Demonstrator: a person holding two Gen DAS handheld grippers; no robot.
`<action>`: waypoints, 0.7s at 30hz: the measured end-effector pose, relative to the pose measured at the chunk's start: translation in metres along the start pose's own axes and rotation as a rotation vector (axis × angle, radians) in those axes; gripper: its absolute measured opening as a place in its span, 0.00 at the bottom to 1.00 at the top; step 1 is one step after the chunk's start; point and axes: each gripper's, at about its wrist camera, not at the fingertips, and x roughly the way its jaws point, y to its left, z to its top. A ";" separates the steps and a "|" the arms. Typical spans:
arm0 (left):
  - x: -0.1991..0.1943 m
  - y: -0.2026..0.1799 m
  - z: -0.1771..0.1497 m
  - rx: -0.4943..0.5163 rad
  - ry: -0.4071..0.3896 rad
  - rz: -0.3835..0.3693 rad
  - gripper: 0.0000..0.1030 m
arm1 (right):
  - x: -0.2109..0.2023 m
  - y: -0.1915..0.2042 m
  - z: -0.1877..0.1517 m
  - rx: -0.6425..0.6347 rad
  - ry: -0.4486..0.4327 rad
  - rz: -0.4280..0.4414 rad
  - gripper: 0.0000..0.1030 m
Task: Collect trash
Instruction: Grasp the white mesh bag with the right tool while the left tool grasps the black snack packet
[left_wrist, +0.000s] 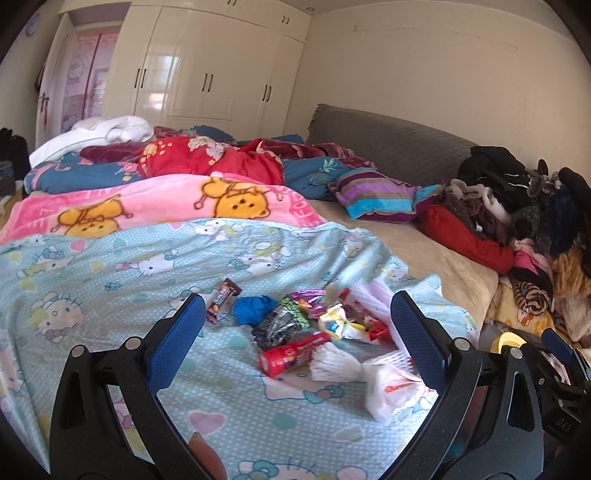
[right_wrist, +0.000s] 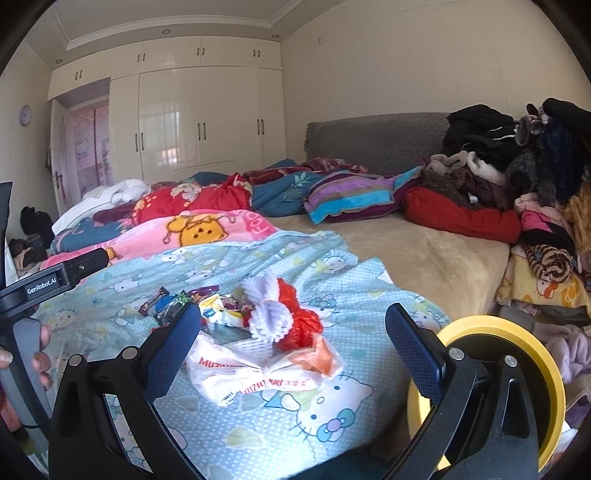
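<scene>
The left gripper (left_wrist: 297, 325) hangs with its blue-padded jaws spread wide and nothing between them, just above a light blue cartoon-cat bedsheet (left_wrist: 110, 273). Framed between its fingers lies a small heap of trash: a red can (left_wrist: 293, 353) on its side nearest, a blue crumpled wad (left_wrist: 253, 309) beyond it, a dark snack bar wrapper (left_wrist: 221, 301) to the far left, and mixed colourful wrappers (left_wrist: 325, 314) to the right.

The right gripper (right_wrist: 291, 332) is likewise released, empty, over the same sheet. Near its fingers lies a white plastic bag with red lettering (right_wrist: 255, 373); just beyond it sit white foam netting (right_wrist: 271, 310) and a red plastic bag (right_wrist: 301, 325). A yellow ring-shaped rim (right_wrist: 517, 343) shows behind its right finger.

Farther off are a pink cartoon blanket (right_wrist: 207, 229), a striped pillow (right_wrist: 354, 195), a pile of clothes (right_wrist: 517, 166) to the right, and cream wardrobes (right_wrist: 199, 122) on the far wall.
</scene>
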 end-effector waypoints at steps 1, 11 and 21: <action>0.001 0.003 0.000 0.002 0.000 0.006 0.89 | 0.003 0.002 0.001 -0.006 0.004 0.008 0.94; 0.037 0.042 -0.001 -0.005 0.081 -0.003 0.89 | 0.041 0.013 0.008 -0.065 0.081 0.053 0.94; 0.089 0.026 -0.006 0.056 0.191 -0.068 0.89 | 0.099 0.010 0.008 -0.086 0.229 0.063 0.84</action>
